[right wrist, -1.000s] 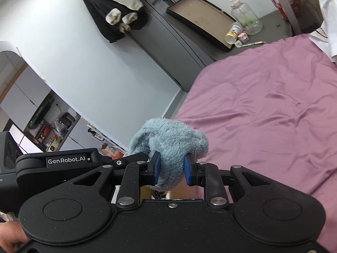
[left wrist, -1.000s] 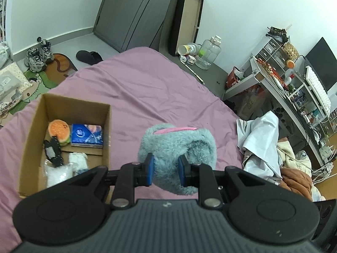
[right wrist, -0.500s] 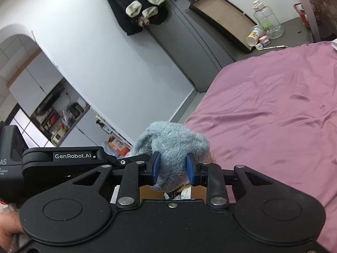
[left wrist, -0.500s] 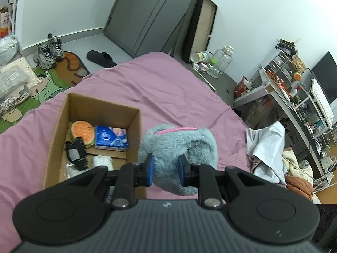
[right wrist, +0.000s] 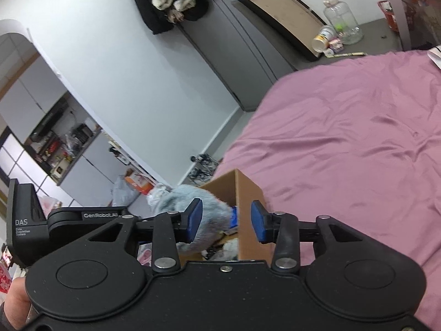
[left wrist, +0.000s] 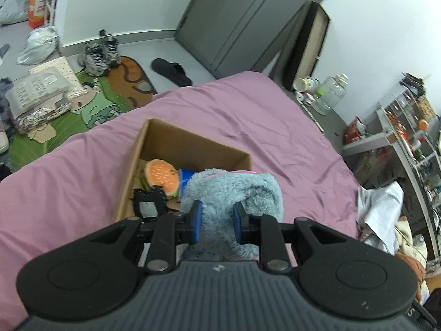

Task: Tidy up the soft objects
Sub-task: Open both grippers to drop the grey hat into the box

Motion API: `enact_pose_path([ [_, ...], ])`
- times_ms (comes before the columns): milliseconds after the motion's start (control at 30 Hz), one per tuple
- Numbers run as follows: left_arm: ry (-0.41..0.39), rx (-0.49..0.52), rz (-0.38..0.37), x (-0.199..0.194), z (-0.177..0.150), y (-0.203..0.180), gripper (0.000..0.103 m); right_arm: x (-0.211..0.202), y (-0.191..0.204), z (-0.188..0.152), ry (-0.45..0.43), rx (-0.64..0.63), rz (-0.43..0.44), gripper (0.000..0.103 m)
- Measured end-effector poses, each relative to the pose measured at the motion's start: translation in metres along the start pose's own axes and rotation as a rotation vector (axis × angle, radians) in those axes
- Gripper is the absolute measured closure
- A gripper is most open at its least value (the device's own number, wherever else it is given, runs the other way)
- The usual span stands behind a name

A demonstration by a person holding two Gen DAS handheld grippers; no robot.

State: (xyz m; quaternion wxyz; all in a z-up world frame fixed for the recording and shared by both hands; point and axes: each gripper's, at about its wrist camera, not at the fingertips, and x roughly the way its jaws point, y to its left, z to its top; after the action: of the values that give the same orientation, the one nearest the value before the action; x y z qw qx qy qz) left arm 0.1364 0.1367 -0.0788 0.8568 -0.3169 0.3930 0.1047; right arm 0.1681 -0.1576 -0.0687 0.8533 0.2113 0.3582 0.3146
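My left gripper (left wrist: 217, 222) is shut on a fluffy blue-grey plush (left wrist: 234, 190) with a pink trim and holds it over the near right part of an open cardboard box (left wrist: 193, 143) on the purple bed. The box holds an orange plush slice (left wrist: 161, 175), a blue packet (left wrist: 185, 178) and a black knitted piece (left wrist: 150, 207). My right gripper (right wrist: 225, 222) is open, its pads apart beside the plush (right wrist: 204, 215), above the box's corner (right wrist: 245, 198).
The purple bedsheet (left wrist: 248, 110) spreads beyond the box. Shoes (left wrist: 97, 53), a slipper (left wrist: 171, 70) and a green mat (left wrist: 91, 104) lie on the floor at the left. Clothes (left wrist: 383, 212) and cluttered shelves (left wrist: 408, 127) stand at the right.
My right gripper has let go of the plush and opened. My left gripper has carried the plush left, over the box.
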Motion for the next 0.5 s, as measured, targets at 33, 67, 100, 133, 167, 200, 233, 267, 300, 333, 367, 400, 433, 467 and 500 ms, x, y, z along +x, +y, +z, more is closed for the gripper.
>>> enact_pose_path([
  [33, 0.0, -0.007, 0.015, 0.002, 0.001, 0.002, 0.081, 0.001, -0.001, 0.0, 0.003, 0.004, -0.011, 0.063],
  [67, 0.0, -0.014, 0.029, 0.005, 0.002, 0.004, 0.081, 0.002, -0.002, 0.0, 0.004, 0.01, -0.022, 0.062],
  [100, 0.002, -0.02, 0.038, 0.008, 0.002, 0.006, 0.081, 0.003, -0.004, 0.001, 0.004, 0.017, -0.031, 0.061],
  [133, 0.007, -0.027, 0.044, 0.011, 0.003, 0.007, 0.081, 0.003, -0.005, 0.001, 0.003, 0.023, -0.036, 0.061],
  [167, 0.016, -0.032, 0.051, 0.015, 0.003, 0.007, 0.081, 0.002, -0.007, 0.002, 0.001, 0.028, -0.042, 0.06],
  [200, 0.023, -0.034, 0.06, 0.019, 0.003, 0.005, 0.081, 0.002, -0.007, 0.002, 0.0, 0.033, -0.049, 0.058],
  [233, 0.032, -0.036, 0.069, 0.023, 0.003, 0.004, 0.08, 0.002, -0.008, 0.002, -0.003, 0.037, -0.056, 0.054],
  [267, 0.037, -0.037, 0.074, 0.026, 0.003, 0.003, 0.08, 0.002, -0.009, 0.003, -0.007, 0.041, -0.065, 0.049],
  [300, 0.038, -0.036, 0.077, 0.027, 0.002, 0.002, 0.08, 0.001, -0.01, 0.003, -0.01, 0.042, -0.078, 0.047],
  [333, 0.036, -0.027, 0.079, 0.028, 0.002, 0.0, 0.077, 0.001, -0.01, 0.003, -0.011, 0.039, -0.095, 0.044],
  [367, 0.036, -0.01, 0.076, 0.029, 0.002, -0.004, 0.076, 0.002, -0.01, 0.004, -0.009, 0.035, -0.114, 0.038],
  [400, 0.036, 0.011, 0.071, 0.029, 0.001, -0.008, 0.071, 0.002, -0.01, 0.004, -0.007, 0.031, -0.138, 0.034],
  [433, 0.039, 0.035, 0.068, 0.03, 0.001, -0.013, 0.063, 0.003, -0.012, 0.005, -0.004, 0.028, -0.167, 0.026],
  [467, 0.043, 0.051, 0.071, 0.03, -0.001, -0.016, 0.057, 0.003, -0.013, 0.005, -0.002, 0.024, -0.195, 0.022],
  [500, 0.046, 0.066, 0.079, 0.03, -0.002, -0.02, 0.046, 0.004, -0.014, 0.005, -0.001, 0.022, -0.211, 0.021],
])
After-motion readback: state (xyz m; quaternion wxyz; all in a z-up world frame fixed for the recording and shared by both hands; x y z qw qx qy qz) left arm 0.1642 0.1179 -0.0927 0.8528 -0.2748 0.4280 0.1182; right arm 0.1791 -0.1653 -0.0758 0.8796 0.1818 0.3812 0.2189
